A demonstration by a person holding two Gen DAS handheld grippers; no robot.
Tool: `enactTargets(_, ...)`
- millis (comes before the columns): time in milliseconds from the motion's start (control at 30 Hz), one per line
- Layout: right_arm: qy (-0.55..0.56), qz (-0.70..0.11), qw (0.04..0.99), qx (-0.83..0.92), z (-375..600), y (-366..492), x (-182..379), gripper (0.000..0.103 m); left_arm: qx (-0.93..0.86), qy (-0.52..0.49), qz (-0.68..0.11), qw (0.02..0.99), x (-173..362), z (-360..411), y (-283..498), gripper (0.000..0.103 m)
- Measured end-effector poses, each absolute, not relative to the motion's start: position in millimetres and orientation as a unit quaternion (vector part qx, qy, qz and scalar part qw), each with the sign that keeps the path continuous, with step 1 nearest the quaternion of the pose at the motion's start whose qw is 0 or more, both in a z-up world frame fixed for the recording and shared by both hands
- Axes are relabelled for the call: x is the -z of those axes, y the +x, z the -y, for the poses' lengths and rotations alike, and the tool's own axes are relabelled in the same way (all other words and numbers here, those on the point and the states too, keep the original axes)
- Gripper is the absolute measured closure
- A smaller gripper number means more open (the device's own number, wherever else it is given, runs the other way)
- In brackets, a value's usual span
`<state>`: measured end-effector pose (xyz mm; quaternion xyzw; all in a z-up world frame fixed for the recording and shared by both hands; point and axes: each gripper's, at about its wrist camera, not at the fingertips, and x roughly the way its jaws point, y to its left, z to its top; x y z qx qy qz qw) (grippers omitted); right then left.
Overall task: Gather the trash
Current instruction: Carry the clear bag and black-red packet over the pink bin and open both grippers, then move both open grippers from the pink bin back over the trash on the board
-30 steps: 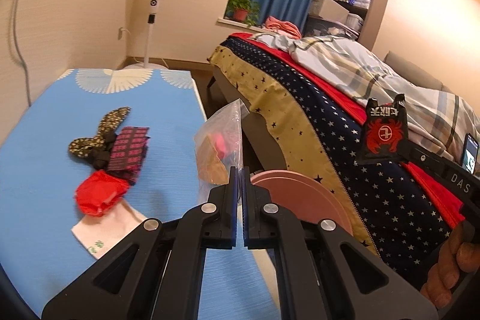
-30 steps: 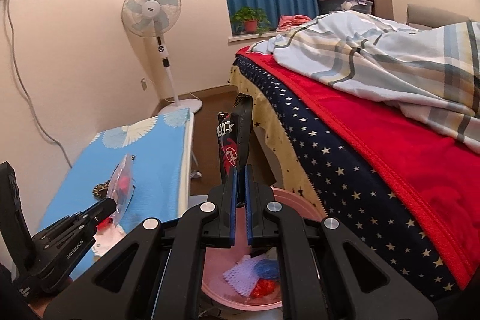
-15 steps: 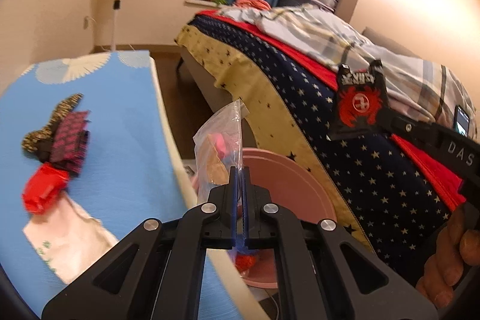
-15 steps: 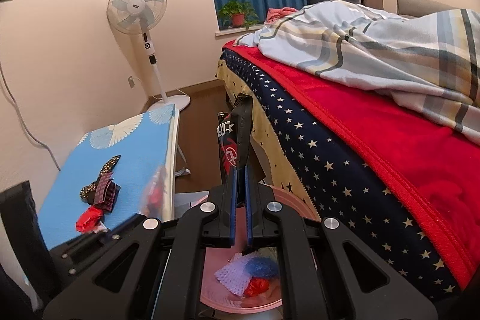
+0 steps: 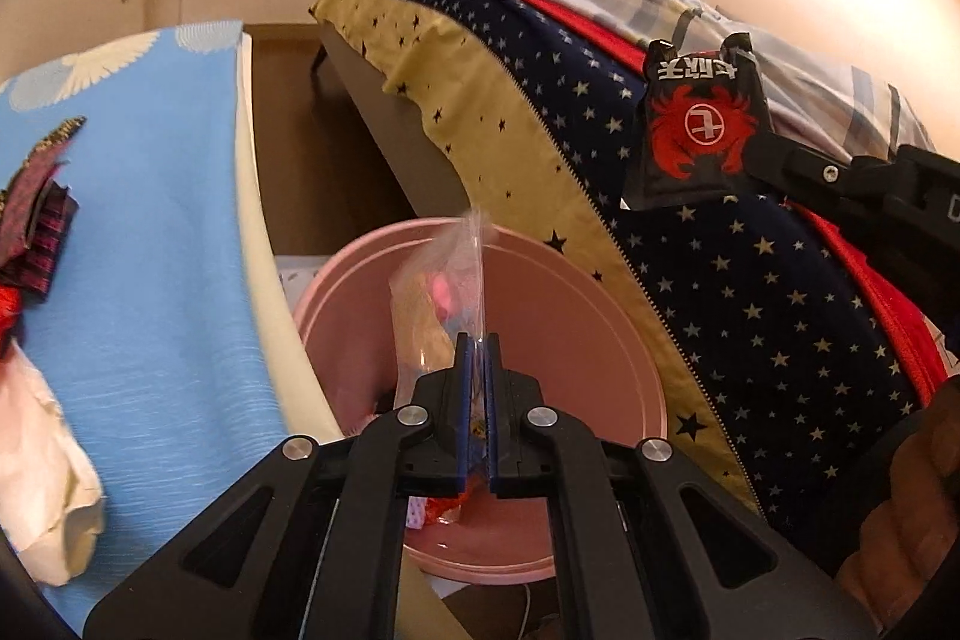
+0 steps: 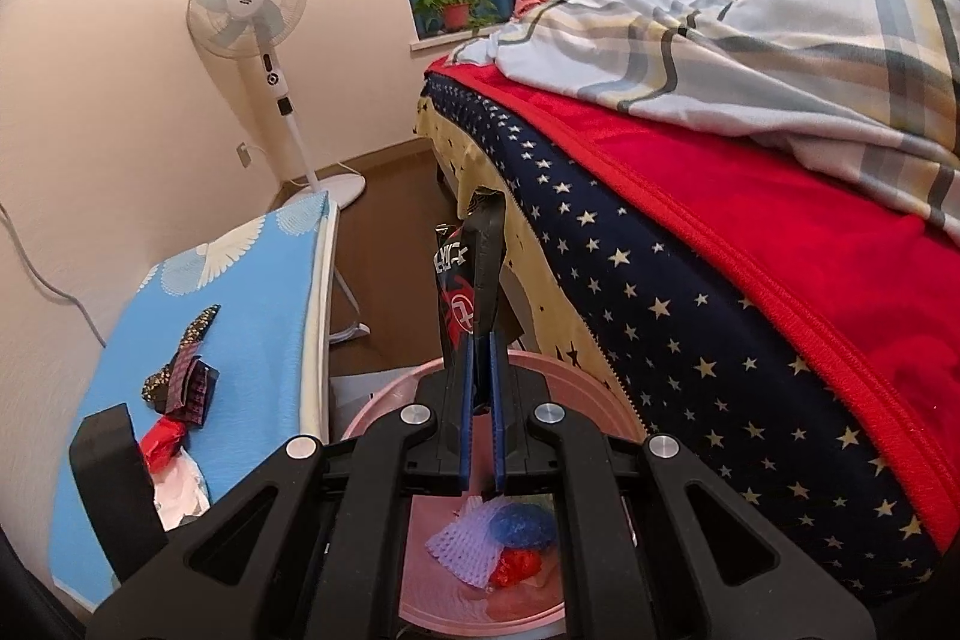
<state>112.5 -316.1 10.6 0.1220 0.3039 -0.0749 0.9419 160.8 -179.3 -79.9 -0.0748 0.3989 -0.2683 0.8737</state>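
Two wrappers (image 5: 447,292) pinched between jaws

left claw (image 5: 475,361): black angular arms, blue pads, round silver screws
right claw (image 6: 480,364): black arms, blue pads, silver screws
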Motion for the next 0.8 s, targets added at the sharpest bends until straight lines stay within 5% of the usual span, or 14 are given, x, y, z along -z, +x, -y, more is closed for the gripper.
enactTargets(100,0.13,-0.317,0.936,0.081,319,117,-3,0.094,0.257,-0.081,-0.408,0.872,87,177,164,0.07)
enactTargets(300,0.143,-0.328,0.929,0.091,321,121,8,0.077,0.245,-0.088,-0.405,0.877,86,167,165,0.07)
enactTargets(800,0.129,-0.298,0.944,0.055,300,105,-4,0.077,0.238,-0.089,-0.363,0.896,53,131,147,0.07)
